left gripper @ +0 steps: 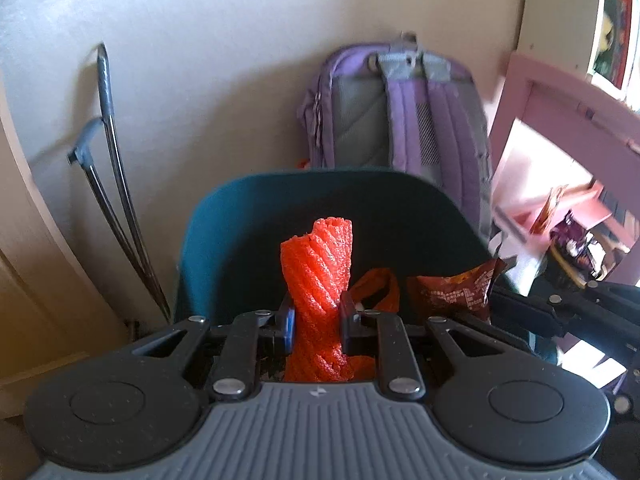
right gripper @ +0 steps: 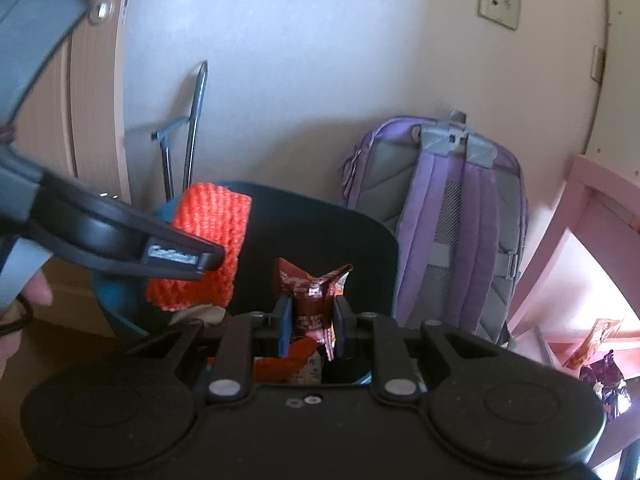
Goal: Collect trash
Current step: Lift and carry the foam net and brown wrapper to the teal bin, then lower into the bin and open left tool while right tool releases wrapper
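My left gripper (left gripper: 317,320) is shut on an orange foam net sleeve (left gripper: 320,276) and holds it upright over a dark teal bin (left gripper: 240,224). The sleeve also shows in the right wrist view (right gripper: 212,240), with the left gripper's arm (right gripper: 120,240) across it. My right gripper (right gripper: 311,324) is shut on a crumpled brown snack wrapper (right gripper: 310,292) above the same bin (right gripper: 360,248). That wrapper shows at the right in the left wrist view (left gripper: 452,288), beside an orange piece (left gripper: 378,286) inside the bin.
A purple backpack (left gripper: 404,116) leans on the wall behind the bin. Thin metal rods (left gripper: 116,184) lean on the wall at left. A pink table frame (left gripper: 560,92) stands right, with more wrappers (right gripper: 600,364) beneath it. A door (right gripper: 92,80) is at left.
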`<state>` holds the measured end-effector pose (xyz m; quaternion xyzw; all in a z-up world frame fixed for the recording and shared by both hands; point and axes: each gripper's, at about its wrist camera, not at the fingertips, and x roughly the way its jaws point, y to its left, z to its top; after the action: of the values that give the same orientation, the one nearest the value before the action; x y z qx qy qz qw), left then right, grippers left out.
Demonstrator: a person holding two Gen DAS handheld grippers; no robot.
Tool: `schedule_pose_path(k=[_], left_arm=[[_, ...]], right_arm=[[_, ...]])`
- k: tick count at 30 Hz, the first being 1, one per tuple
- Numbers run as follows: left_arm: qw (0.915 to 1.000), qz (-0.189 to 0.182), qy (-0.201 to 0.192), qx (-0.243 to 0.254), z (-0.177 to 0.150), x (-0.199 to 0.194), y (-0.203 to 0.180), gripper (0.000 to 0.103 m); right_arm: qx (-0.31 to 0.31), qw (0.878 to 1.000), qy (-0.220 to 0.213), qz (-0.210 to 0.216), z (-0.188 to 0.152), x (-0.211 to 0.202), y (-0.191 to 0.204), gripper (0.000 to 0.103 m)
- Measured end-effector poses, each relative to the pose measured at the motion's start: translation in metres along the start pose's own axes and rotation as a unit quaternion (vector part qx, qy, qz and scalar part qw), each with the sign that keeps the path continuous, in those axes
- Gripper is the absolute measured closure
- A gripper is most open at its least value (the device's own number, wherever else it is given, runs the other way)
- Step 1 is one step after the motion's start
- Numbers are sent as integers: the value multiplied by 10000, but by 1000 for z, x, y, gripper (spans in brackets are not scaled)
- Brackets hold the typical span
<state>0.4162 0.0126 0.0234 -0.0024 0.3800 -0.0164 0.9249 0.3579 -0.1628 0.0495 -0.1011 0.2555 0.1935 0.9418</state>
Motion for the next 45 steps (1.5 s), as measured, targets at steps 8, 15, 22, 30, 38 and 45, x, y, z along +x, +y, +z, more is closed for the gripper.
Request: schedule_pose_path(k=[8,15,22,30,38,45], left_arm=[[9993,68,361,-32,-4,26,4,82],[9991,26,359,-211,-4,27,8,43],[9998,64,162,-121,-4,7,2,30],[9997,198,-84,78,-11,-32,-4,28],[9994,253,-211,113,-28,-76,2,28],[9985,366,-369,169,-50,-116,12,25]], right_arm=[[-29,9999,86,42,-3,12,-1,81],[86,9999,106,94,-5,12,-5,71],[211,9997,12,139,-5,-4,-3,59],[271,9994,-169,126,-4,-36,6,56],[465,9984,-268,177,-5,-67,9,53],[526,9972,-426,317,-9,-98,17,51]])
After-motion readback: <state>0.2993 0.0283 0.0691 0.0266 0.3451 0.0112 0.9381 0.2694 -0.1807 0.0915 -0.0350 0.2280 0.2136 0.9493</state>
